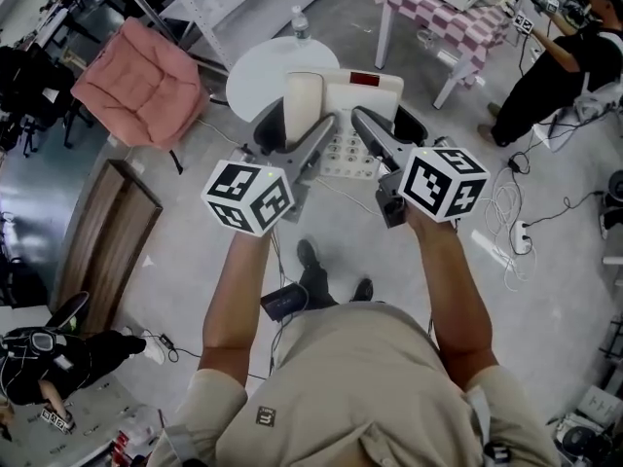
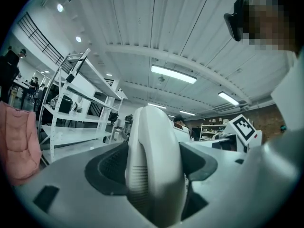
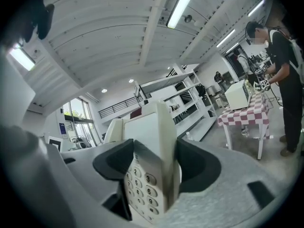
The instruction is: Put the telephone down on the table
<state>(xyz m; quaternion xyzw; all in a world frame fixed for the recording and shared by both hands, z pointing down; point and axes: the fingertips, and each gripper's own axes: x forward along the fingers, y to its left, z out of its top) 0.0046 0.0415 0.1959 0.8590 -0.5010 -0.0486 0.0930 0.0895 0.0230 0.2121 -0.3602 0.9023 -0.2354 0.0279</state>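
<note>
A cream desk telephone [image 1: 362,97] with a keypad and a red display hangs in the air, above the near edge of a round white table [image 1: 255,78]. Its handset [image 1: 303,105] lies along the left side of the base. My left gripper [image 1: 292,136] is shut on that handset side; in the left gripper view the handset [image 2: 154,160] fills the gap between the jaws of the left gripper [image 2: 154,175]. My right gripper [image 1: 389,129] is shut on the telephone's right edge. In the right gripper view the keypad edge of the telephone [image 3: 147,146] sits clamped in the right gripper [image 3: 154,170].
A water bottle [image 1: 301,25] stands at the round table's far side. A pink cushioned chair [image 1: 141,81] is to the left, a checked-cloth table [image 1: 438,13] and a person [image 1: 555,66] to the right. Cables [image 1: 506,212] and a wooden board [image 1: 107,232] lie on the floor.
</note>
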